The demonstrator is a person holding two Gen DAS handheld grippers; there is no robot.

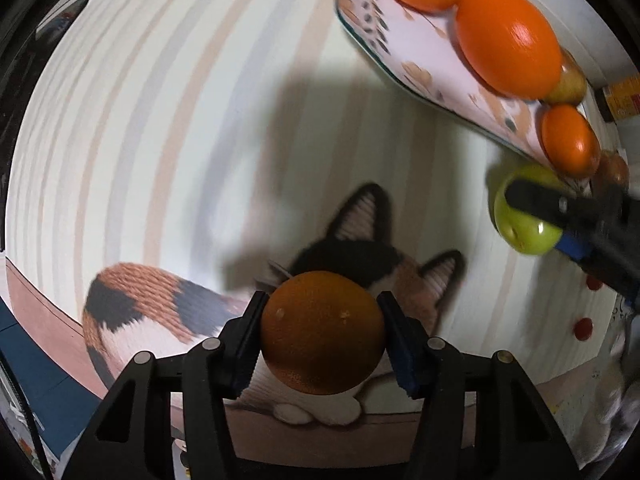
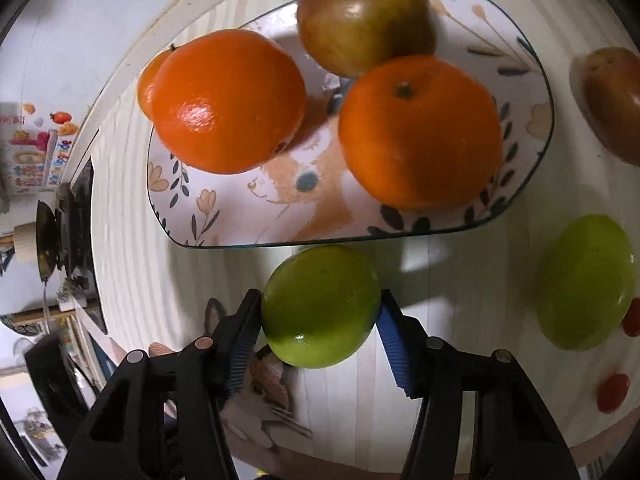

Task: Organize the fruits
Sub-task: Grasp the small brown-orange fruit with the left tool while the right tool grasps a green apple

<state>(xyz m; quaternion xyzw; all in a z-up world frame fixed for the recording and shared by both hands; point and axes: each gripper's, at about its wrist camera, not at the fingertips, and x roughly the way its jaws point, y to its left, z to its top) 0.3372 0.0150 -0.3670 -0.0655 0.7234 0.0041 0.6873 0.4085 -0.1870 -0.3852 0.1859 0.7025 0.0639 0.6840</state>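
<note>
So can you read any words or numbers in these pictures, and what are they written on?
No text here can be read.
Colourful pack at the left edge of the right wrist view: it has printed characters, too small and blurred to read.
Yellow box at the right edge of the left wrist view: markings too blurred to read.
Plate, striped mat and the fruit: pictures only, no words.

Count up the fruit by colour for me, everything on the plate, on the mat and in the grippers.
Oranges: 4
Green fruits: 2
Brownish fruits: 2
Total: 8
</note>
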